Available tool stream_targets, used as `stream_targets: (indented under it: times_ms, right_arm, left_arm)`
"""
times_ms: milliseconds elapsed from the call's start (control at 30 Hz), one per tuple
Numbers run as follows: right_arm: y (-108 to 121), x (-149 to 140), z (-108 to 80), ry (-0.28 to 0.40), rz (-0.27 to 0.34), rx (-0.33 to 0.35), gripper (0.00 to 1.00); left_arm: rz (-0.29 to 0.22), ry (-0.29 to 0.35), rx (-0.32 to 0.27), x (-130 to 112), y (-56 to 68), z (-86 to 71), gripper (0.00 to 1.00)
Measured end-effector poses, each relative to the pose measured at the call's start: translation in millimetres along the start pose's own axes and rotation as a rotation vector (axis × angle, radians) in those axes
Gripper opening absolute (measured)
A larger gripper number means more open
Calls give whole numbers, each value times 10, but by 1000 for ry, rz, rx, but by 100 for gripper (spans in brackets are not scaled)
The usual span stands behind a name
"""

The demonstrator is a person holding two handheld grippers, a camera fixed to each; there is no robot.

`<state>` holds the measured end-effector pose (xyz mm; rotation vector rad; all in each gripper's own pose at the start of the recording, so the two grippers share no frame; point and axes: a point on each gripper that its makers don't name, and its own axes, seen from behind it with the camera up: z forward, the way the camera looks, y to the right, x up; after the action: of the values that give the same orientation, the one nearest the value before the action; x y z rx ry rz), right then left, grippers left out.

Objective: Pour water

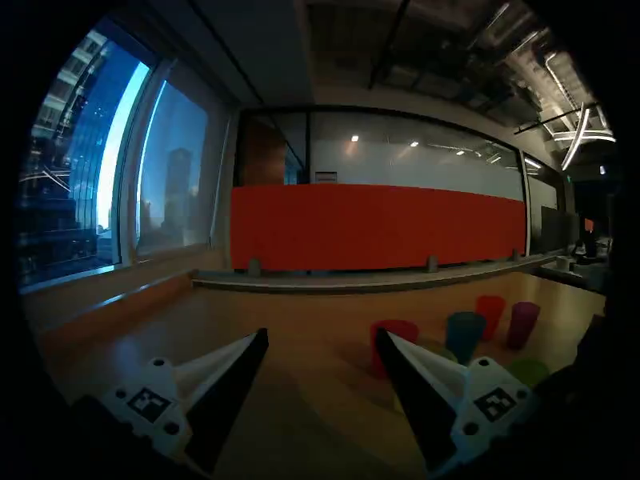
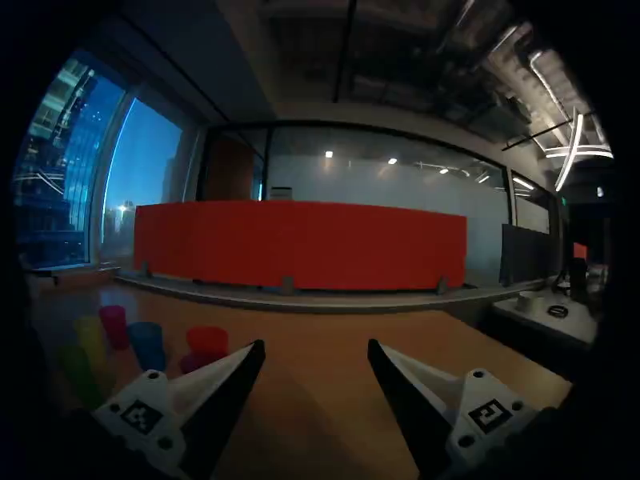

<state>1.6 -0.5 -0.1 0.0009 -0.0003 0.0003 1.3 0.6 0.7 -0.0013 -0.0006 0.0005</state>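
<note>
Wood, brown and bare, forms the long table (image 1: 320,300) over which both tools are held. The left gripper (image 1: 321,334) is spread wide, with nothing held between its fingers; only bare tabletop is seen in the gap. The right gripper (image 2: 315,346) is likewise held wide apart and nothing is gripped by it.

In the left gripper view the cups are grouped on the table towards the right. A red cup (image 1: 394,340) is seen nearest, partly covered by the tip of one finger; whether it is touched cannot be told. Just beyond it a blue cup (image 1: 465,334) is set, with an orange-red cup (image 1: 490,314) and a purple cup (image 1: 522,322) behind, side by side. A green cup (image 1: 528,370) is made out dimly at the lower right edge.

In the right gripper view the same group is found at the far left, beside that gripper's left-hand finger, well apart from the gap between the fingers.

The far edge of the table is closed off by a red panel (image 1: 376,228) with glass above it. Tall windows (image 1: 172,184) with city buildings are seen to the left, and ceiling lights (image 1: 580,136) are lit to the upper right.
</note>
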Motion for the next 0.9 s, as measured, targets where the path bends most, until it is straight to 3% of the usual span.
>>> stream_targets:
  times_ms: [167,500,900]
  right_arm:
    - [-46,181,-1,-8,8,14,100]
    - [-115,644,56,-38,29,50,100]
    - [-130,1318,110,-44,73,90,100]
  left_arm:
    - [8,0,-21,183,61,52,100]
    - [34,30,-45,837,108,101,100]
    - [13,48,-78,1503,64,145,100]
